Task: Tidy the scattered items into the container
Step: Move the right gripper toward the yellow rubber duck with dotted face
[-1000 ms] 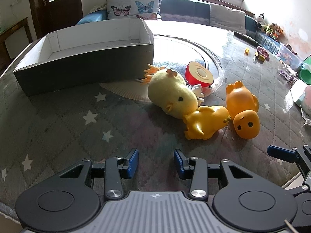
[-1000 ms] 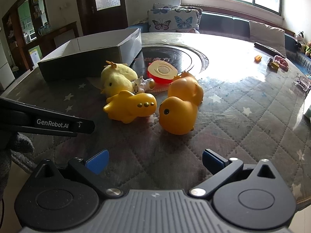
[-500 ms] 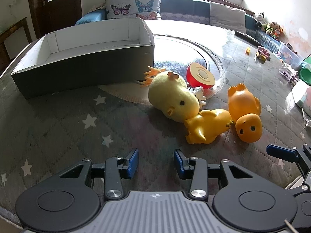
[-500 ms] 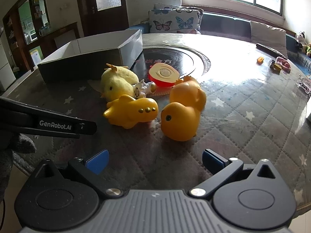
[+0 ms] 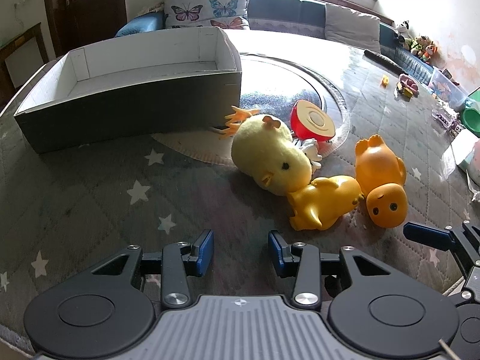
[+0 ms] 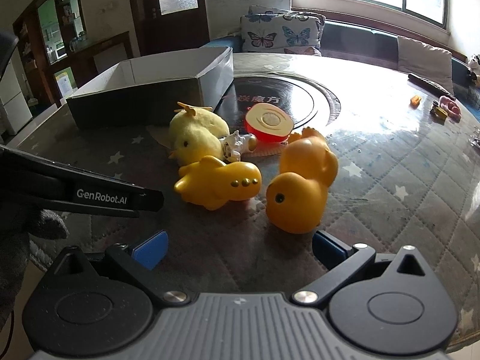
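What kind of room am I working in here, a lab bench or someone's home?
Most likely a home living or dining room. A sofa with butterfly cushions sits under a window behind the round table, a wooden door is behind, and a shelf with kitchen items shows at the left.

both wrist views low, sharing toys [image 5: 300, 177]

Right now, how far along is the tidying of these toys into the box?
Nothing looks done yet: what shows of the box is bare inside. Nothing is in hand either; the left hand-held gripper and right hand-held gripper are both open above the table. Left to move: the plush chick, yellow plane, orange duck, red apple half and small white figure.
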A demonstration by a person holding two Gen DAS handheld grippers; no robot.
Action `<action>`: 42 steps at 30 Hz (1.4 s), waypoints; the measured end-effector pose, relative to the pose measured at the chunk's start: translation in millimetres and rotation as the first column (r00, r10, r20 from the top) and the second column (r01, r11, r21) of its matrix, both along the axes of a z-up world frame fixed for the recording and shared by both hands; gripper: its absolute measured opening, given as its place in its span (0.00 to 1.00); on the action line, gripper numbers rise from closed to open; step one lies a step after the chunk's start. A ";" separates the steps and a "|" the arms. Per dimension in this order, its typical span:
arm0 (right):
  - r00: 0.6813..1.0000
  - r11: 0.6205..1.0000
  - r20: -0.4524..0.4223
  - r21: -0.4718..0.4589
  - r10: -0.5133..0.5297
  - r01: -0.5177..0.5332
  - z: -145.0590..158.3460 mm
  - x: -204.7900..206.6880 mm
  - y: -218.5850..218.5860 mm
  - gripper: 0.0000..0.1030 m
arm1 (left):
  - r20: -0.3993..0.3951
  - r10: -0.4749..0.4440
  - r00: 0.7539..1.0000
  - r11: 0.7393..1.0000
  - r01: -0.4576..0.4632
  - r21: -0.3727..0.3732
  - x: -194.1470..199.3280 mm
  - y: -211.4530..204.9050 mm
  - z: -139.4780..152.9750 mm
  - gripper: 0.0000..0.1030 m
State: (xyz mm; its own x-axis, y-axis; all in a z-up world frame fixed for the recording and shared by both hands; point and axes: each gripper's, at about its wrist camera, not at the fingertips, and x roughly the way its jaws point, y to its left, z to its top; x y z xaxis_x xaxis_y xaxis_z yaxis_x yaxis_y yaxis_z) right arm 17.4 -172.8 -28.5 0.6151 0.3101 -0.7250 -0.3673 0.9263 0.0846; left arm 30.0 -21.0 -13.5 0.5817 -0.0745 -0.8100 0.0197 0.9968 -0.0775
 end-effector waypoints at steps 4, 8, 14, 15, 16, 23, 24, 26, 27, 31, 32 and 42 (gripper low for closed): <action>1.000 1.000 -0.005 0.002 0.009 -0.009 0.0 3.0 2.7 1.00 | -0.004 0.000 1.000 1.000 0.000 -0.001 2.6 1.1 0.4 0.41; 1.000 1.000 -0.010 0.004 0.009 -0.009 -0.7 6.4 3.6 1.00 | -0.008 0.002 1.000 1.000 -0.002 -0.004 5.4 2.5 0.6 0.41; 1.000 1.000 -0.006 0.004 -0.009 0.009 1.0 10.1 -0.4 0.98 | -0.010 0.000 1.000 1.000 0.000 -0.006 8.4 3.1 0.4 0.41; 1.000 1.000 -0.007 0.003 -0.013 0.013 0.9 10.9 -1.6 0.97 | -0.011 0.000 1.000 1.000 0.000 -0.006 8.8 3.3 0.4 0.41; 1.000 1.000 -0.008 0.003 -0.017 0.017 0.8 11.6 -2.9 0.97 | -0.012 0.000 1.000 1.000 -0.001 -0.007 9.2 3.6 0.5 0.41; 0.999 0.999 -0.006 0.007 -0.041 0.041 0.4 16.7 -9.5 0.94 | -0.018 0.001 1.000 1.000 -0.002 -0.017 11.3 3.9 1.8 0.41; 0.999 0.999 -0.004 0.007 -0.044 0.044 0.8 17.3 -10.4 0.94 | -0.018 0.001 1.000 1.000 -0.001 -0.018 11.6 3.6 2.2 0.41; 0.999 0.999 -0.004 0.007 -0.054 0.054 0.7 19.0 -12.5 0.92 | -0.016 -0.003 1.000 1.000 0.003 -0.020 12.1 2.8 2.8 0.41; 0.998 0.998 -0.006 0.010 -0.058 0.058 0.3 20.1 -13.9 0.92 | -0.017 -0.004 1.000 1.000 0.003 -0.021 12.5 2.4 2.8 0.41; 0.998 0.998 -0.014 0.017 -0.068 0.068 -1.4 22.6 -16.3 0.90 | -0.021 -0.005 1.000 1.000 0.005 -0.022 13.4 1.8 2.1 0.41; 0.998 0.998 -0.014 0.019 -0.067 0.068 -1.5 22.9 -16.3 0.89 | -0.023 -0.006 1.000 1.000 0.005 -0.023 13.7 1.7 2.1 0.41; 0.987 0.987 0.009 -0.028 -0.159 0.160 -3.7 29.6 -28.9 0.85 | -0.019 -0.018 1.000 0.999 0.017 -0.036 15.4 0.3 5.6 0.41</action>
